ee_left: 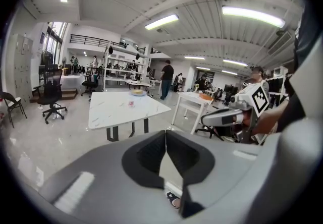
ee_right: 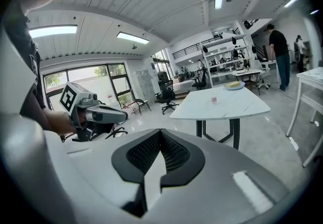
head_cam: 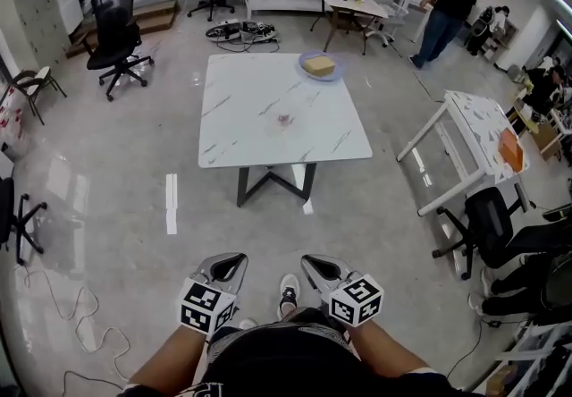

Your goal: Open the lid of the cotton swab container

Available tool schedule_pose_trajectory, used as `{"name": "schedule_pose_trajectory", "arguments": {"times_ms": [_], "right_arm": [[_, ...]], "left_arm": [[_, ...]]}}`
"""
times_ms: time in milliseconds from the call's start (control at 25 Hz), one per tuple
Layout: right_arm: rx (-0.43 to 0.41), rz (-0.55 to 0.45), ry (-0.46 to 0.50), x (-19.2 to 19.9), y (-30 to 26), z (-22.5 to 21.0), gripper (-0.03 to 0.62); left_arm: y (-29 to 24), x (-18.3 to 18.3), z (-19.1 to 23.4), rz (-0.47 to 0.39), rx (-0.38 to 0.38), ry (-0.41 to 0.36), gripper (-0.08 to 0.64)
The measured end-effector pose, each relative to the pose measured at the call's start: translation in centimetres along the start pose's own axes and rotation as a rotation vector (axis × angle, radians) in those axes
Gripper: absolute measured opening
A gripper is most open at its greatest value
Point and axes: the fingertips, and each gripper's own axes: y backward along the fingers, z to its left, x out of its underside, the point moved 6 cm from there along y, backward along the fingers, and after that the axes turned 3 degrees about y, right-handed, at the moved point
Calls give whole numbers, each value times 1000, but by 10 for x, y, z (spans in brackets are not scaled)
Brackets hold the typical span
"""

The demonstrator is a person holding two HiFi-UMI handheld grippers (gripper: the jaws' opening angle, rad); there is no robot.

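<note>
The 2 grippers are only at the approach step: the lid work has not begun, and I judge the task to be at its very start. The left gripper (head_cam: 233,259) and the right gripper (head_cam: 314,262) are held side by side low in front of the person's body, above the floor and a shoe (head_cam: 288,292).

In the left gripper view, the left gripper (ee_left: 165,138) has its 2 dark pads pressed together at the tip, with nothing between them. In the right gripper view, the right gripper (ee_right: 160,136) shows the same: jaws shut tight and empty. Neither touches anything.

Further out, well apart from both grippers, stands the white marble table (head_cam: 250,91). The cotton swab container (head_cam: 284,119) is a small pinkish thing near the middle of the tabletop, too small here to tell its lid from its body. A blue plate (head_cam: 320,65) with something yellow on it sits at the table's far edge.

The next move calls for closing the gap to the table, then spreading both jaws. 1 gripper would likely steady the container's body while the other takes the lid.
</note>
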Motion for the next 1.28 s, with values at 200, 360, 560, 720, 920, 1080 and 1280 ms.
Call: {"name": "schedule_pose_trajectory", "arguments": {"times_ms": [200,360,560,720,920,1080,1280], "right_arm": [[-20,-26,2,-31,-19,-40,0],[-35,-29,2,-43,-26,-72,0],[-52,-28,-11,-53,-30,-108,0],[-66,-23,-4,-59,-34,-135,0],[-84,-19,5,-67,-38,-160,0],[-97,-11,9,-68,-41,-178,0],[-120,-6,14,-74,-43,-190,0]], "left_arm": [[-36,-34,9,-19,-17,-3,60],[-66,-53,10,-20,-25,-7,60],[-96,-68,11,-12,-42,26,60],[-119,-81,8,-21,-55,25,60],[-144,-92,6,-27,-67,26,60],[-162,-97,7,-30,-81,33,60],[-173,-106,4,-30,-91,35,60]]}}
